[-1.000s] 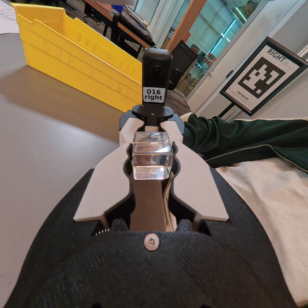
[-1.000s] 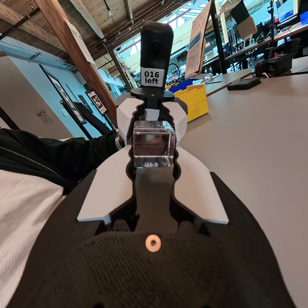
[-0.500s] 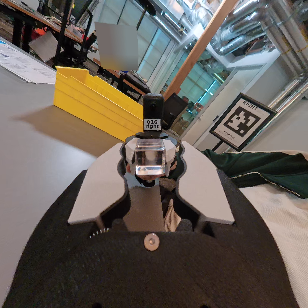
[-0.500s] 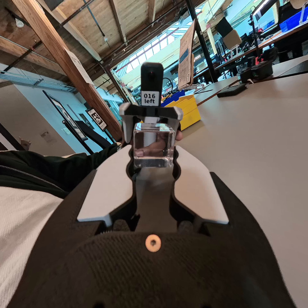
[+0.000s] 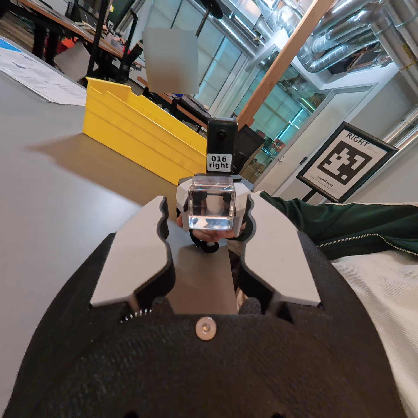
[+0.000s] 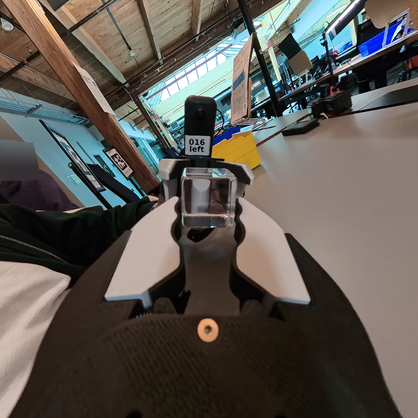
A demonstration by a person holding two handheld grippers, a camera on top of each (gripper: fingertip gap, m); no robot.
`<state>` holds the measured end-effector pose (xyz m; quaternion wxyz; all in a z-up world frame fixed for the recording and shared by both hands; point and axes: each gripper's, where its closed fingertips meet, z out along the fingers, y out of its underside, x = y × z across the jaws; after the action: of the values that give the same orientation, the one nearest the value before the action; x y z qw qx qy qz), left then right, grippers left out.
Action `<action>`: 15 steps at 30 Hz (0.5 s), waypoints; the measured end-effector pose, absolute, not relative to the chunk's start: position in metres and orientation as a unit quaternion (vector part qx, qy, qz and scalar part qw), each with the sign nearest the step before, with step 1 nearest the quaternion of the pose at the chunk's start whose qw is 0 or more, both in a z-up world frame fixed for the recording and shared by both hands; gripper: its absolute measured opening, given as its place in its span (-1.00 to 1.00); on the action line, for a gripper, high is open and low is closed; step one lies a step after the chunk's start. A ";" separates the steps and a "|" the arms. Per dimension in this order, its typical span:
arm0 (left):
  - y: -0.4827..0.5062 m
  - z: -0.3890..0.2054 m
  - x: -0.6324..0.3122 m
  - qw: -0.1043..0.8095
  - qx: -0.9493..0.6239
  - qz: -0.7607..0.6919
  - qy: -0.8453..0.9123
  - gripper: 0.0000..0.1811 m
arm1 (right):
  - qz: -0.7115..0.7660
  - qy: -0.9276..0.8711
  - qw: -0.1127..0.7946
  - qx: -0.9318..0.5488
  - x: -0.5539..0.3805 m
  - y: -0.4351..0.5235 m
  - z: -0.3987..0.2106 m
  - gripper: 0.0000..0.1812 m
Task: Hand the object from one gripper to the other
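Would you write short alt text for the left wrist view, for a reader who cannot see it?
A clear cube is clamped in the right gripper, just beyond the spread, empty fingers of the left gripper. Behind stand a yellow bin on a grey table and a framed marker sign; a green sleeve enters from the right.

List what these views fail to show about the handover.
- Left wrist view: yellow bin contents, hidden by its near wall.
- Left wrist view: hand holding the right gripper, mostly behind the clear cube.
- Right wrist view: left gripper jaws' inner faces, behind the cube.
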<state>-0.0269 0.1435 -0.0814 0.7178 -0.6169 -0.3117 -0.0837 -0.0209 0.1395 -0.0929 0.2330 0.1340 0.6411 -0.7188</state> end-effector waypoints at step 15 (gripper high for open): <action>0.148 -0.081 -0.028 0.736 -0.599 -0.051 -0.311 -0.40 | -0.728 0.633 0.219 0.148 -0.022 0.137 -0.093 -0.51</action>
<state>-0.0277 0.1484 -0.0809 0.7356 -0.5995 -0.3115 -0.0507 -0.0223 0.1369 -0.0928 0.2191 0.1478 0.6326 -0.7280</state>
